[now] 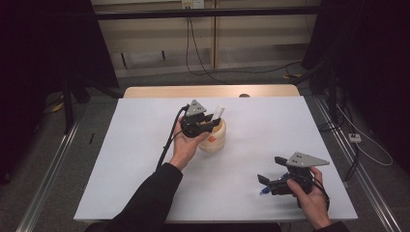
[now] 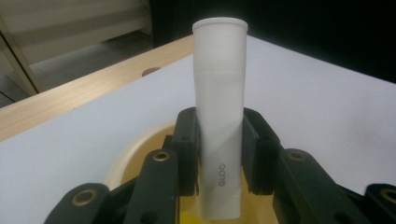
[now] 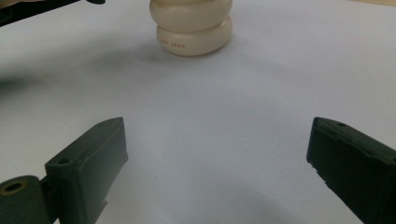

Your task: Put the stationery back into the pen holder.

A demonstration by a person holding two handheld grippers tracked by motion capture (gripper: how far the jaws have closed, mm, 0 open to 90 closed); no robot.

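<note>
Bare table (image 1: 145,145) around cream jar (image 1: 214,137) (sole obstacle)

White tabletop (image 1: 145,145) with one cream pot on it

The tabletop fills the middle of the high view, its white sheet running to a bare wooden strip (image 1: 208,91) along the upper edge. A cream, ribbed pot (image 1: 215,140) stands directly on it just above the frame's centre, touching the sheet, well apart from every edge.
</note>
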